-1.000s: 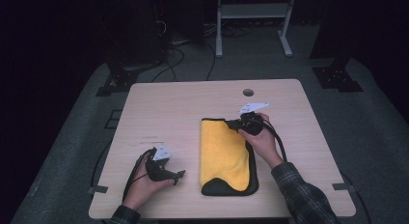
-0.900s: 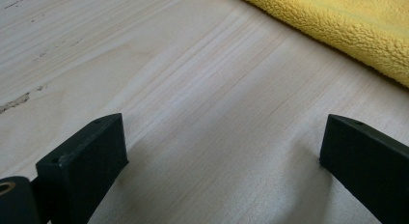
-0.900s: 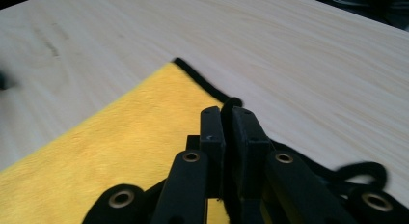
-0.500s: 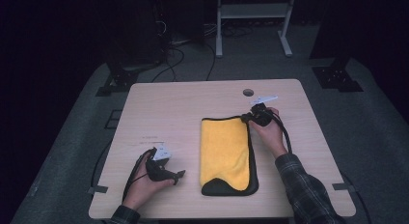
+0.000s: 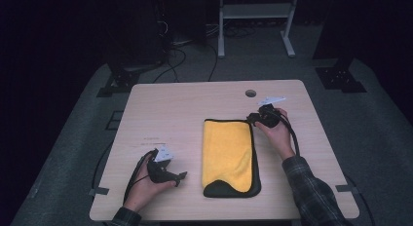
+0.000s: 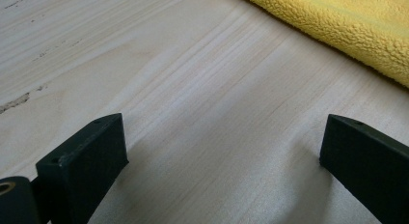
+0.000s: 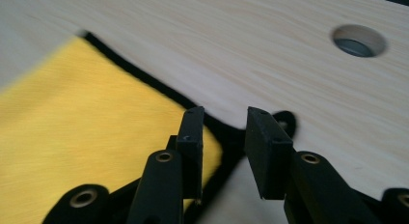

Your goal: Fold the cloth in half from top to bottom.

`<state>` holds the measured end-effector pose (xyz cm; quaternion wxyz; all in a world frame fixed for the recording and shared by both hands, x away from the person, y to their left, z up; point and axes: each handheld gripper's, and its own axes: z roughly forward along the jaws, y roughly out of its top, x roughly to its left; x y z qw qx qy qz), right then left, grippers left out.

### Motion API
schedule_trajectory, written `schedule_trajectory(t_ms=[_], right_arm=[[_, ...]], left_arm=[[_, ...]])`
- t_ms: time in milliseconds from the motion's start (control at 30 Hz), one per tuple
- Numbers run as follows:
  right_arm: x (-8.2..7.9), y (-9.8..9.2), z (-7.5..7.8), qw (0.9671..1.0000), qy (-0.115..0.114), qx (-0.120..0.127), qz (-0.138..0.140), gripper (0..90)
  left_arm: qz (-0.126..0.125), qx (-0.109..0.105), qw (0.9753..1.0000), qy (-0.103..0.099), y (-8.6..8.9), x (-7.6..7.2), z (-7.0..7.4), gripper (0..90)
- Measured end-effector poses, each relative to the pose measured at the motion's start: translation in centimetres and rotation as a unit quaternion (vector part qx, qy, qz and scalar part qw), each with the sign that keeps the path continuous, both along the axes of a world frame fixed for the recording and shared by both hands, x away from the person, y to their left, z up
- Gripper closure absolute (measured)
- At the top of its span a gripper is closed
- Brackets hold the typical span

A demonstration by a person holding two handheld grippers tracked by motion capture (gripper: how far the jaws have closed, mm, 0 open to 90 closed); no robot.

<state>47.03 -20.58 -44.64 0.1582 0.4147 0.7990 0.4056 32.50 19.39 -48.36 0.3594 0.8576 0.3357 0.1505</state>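
Table: light wooden table (image 5: 185, 109) with a round hole (image 5: 250, 93) near its far edge; the hole also shows at upper right in the right gripper view (image 7: 359, 40).
Cloth: yellow cloth (image 5: 228, 153) with black edging, folded into a long rectangle, flat on the table a little right of centre, long side running away from the person. A black underside shows along its right edge and at the near end.
Cloth, close views: fluffy yellow pile fills the upper right corner of the left gripper view (image 6: 347, 26); in the right gripper view the smooth yellow face (image 7: 82, 132) takes up the left half, black border running diagonally.
Left gripper: left gripper (image 5: 168, 172) held low over the near left part of the table by the left hand (image 5: 143, 182), pointing right toward the cloth, apart from it.
Left gripper jaws: spread wide, bare wood between them in the left gripper view (image 6: 222, 151); nothing held.
Right gripper: right gripper (image 5: 254, 120) held by the right hand (image 5: 276, 133) at the far right corner of the cloth, a cable trailing back along the plaid sleeve (image 5: 311, 187).
Right gripper jaws: a narrow gap between them (image 7: 224, 137), poised over the black-edged corner of the cloth; the left jaw sits over the yellow corner, the right jaw over wood. Whether they touch the fabric: cannot tell. Nothing gripped.
Surroundings: dark floor with cables and a white stand frame (image 5: 253, 11) beyond the table.
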Motion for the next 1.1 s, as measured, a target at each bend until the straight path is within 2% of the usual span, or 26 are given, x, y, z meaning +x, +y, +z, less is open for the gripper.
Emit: schedule_trajectory(t_ms=[33,200,400,633,800,900,967,1100], right_arm=[[-0.7,0.0,0.3,0.9999,0.001,0.010,0.011,67.2],[-4.7,0.2,0.9,0.9977,0.001,0.026,0.062,65.6],[-9.6,-0.1,0.8,0.9937,-0.001,0.024,0.109,65.6],[-14.4,-0.6,0.1,0.9891,0.005,0.020,0.146,67.6],[-17.1,-0.5,-0.6,0.9846,0.016,0.017,0.173,67.8],[-18.4,0.0,-1.2,0.9815,0.018,0.001,0.191,67.4],[-19.1,0.3,-1.5,0.9796,0.025,-0.003,0.199,66.2],[-19.8,1.0,-2.0,0.9749,0.022,-0.024,0.220,62.9]], left_arm=[[0.000,-0.001,1.0000,0.000,0.0,0.0,0.0,1.5],[0.000,0.001,1.0000,0.001,0.0,0.0,0.0,1.5],[0.000,0.000,1.0000,0.001,0.0,0.0,0.0,1.4],[-0.001,0.002,1.0000,0.000,0.0,0.0,0.0,1.4],[0.000,0.000,1.0000,0.000,0.0,0.0,0.0,1.5],[0.000,0.000,1.0000,0.000,0.0,0.0,0.0,1.5],[0.000,0.000,1.0000,0.000,0.0,0.0,0.0,1.5],[0.000,0.000,1.0000,0.000,0.0,0.0,0.0,1.4]])
